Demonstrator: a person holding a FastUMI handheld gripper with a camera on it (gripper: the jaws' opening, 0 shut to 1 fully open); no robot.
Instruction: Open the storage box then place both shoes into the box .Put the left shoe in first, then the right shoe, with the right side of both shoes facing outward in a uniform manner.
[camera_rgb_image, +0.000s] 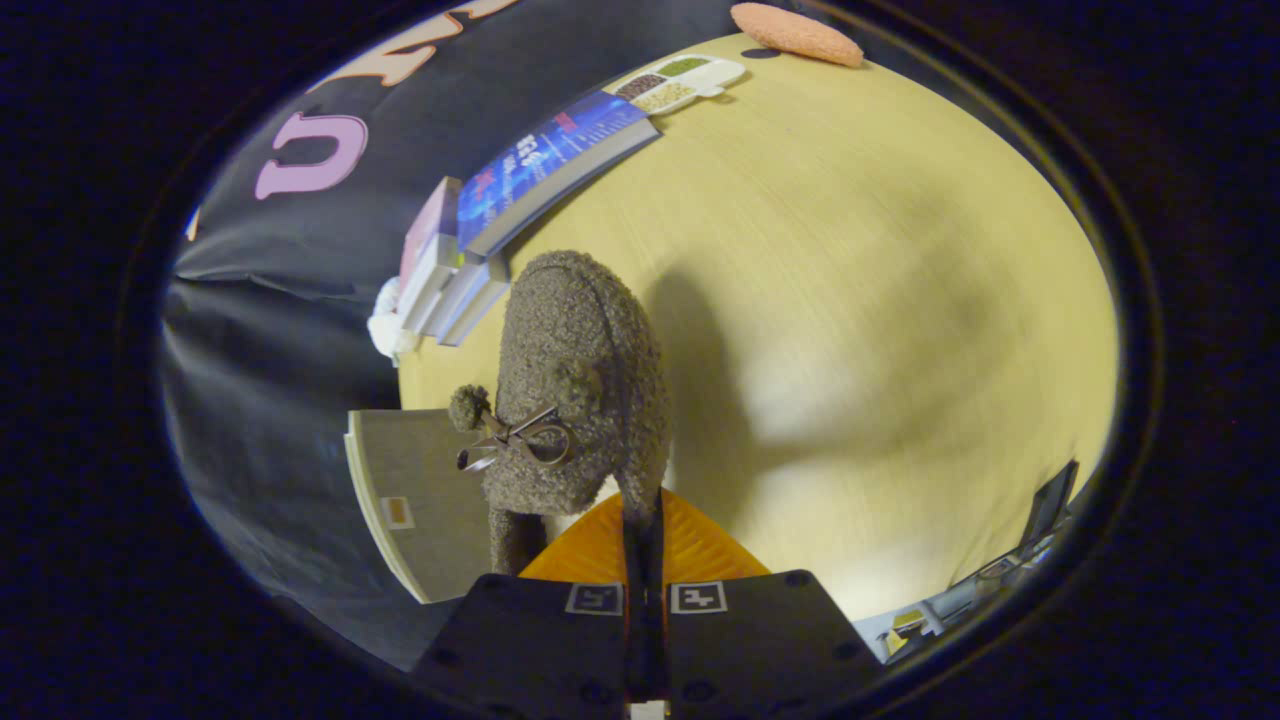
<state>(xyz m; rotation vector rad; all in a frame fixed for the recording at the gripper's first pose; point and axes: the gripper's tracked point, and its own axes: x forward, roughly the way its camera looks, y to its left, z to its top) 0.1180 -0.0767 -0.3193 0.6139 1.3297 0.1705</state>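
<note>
A fuzzy brown shoe (580, 380) with a metal bow and small pom-poms stands on end right in front of my fingers. My gripper (643, 535) is shut on the shoe's thin edge, which is pinched between the two fingers. The shoe hangs over the pale wooden table (850, 300) and casts a shadow to its right. A grey flat panel (420, 500) with a small label, seemingly part of the storage box, lies just left of the shoe and partly behind it. The panel is the one part of the box in sight.
Beyond the shoe, several books (520, 190) lie stacked against the booth's black cloth wall. A white divided tray (680, 80) of grains and a pinkish pad (795, 33) sit at the table's far edge. A dark screen-like object (1048, 510) stands to the right of the fingers.
</note>
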